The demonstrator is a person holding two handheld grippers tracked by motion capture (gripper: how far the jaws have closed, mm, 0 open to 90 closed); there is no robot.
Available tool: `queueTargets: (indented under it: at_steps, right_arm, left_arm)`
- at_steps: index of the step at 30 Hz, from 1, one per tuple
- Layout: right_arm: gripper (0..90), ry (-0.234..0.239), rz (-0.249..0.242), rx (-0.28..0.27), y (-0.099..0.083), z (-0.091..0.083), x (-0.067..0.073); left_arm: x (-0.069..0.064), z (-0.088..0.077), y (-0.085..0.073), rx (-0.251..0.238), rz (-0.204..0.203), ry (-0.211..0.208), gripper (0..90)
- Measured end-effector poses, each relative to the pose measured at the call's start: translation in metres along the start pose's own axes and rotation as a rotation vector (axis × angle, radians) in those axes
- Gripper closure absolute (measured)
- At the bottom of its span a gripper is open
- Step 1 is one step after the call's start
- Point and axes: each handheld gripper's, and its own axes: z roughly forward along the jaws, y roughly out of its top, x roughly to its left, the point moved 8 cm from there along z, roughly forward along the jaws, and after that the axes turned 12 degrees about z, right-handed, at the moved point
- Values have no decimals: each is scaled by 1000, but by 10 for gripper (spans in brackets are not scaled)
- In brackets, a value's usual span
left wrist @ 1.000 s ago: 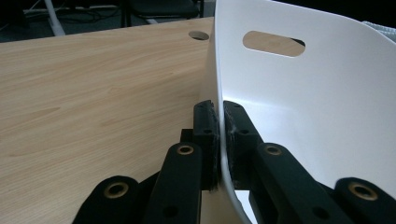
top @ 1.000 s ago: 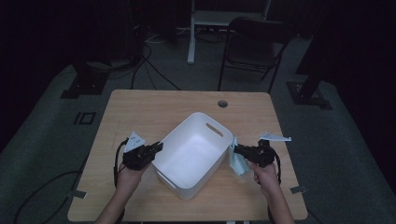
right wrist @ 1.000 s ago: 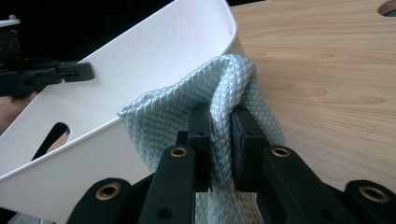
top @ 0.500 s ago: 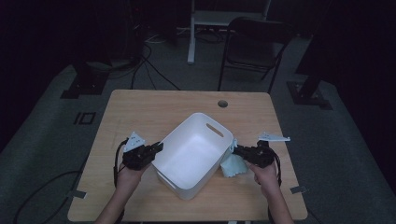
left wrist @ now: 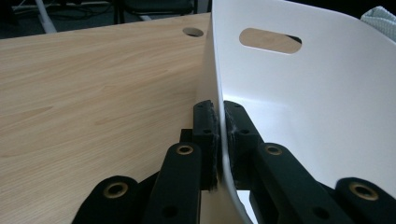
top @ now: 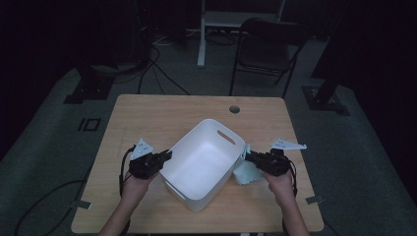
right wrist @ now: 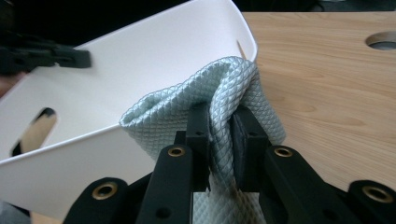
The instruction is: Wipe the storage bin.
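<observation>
Left tongs clamped tight on tub wall, one pad outside and one inside, steadying it on desk. Right tongs pinched shut on a fold of cloth, bunched between the pads and hanging below them, its top at rim height just outside the tub's near wall.

Step in hand, by the look of it: bringing cloth to tub, either to drop it in or to wipe the inside. Not yet over the rim.

Next move calls for lifting right tongs up and across the rim toward left tongs, with the trailing cloth carried clear of the edge, then lowering inside. Left grip best kept firm meanwhile, since a light tub may slide or tip under a push.

Beyond the tub, bare desk and a round cable hole.
</observation>
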Motion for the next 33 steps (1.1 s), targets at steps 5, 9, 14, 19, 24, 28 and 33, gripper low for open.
queueTargets:
  at_steps: [5, 9, 14, 19, 24, 28, 33]
  right_arm:
    - [795, -9, 6, 6, 1, 1, -1]
    - [804, -15, 39, 5, 0, 4, -4]
    - [806, -29, 54, 16, -4, 7, -9]
    - [809, -39, 73, 38, -10, 13, -14]
    - [809, -50, 95, 54, -15, 18, -21]
    - [809, -54, 115, 64, -18, 21, -25]
    - [815, -47, 134, 73, -20, 22, -27]
  left_arm:
    - [0, 0, 0, 4, 19, 1, 849]
    - [0, 0, 0, 1, 17, -5, 847]
    - [0, 1, 1, 3, 26, -8, 847]
    - [-1, 1, 1, 3, 36, -6, 844]
    - [-1, 2, 1, 5, 41, 2, 844]
    - [-1, 2, 1, 4, 39, 5, 843]
    - [-1, 2, 1, 5, 33, 12, 844]
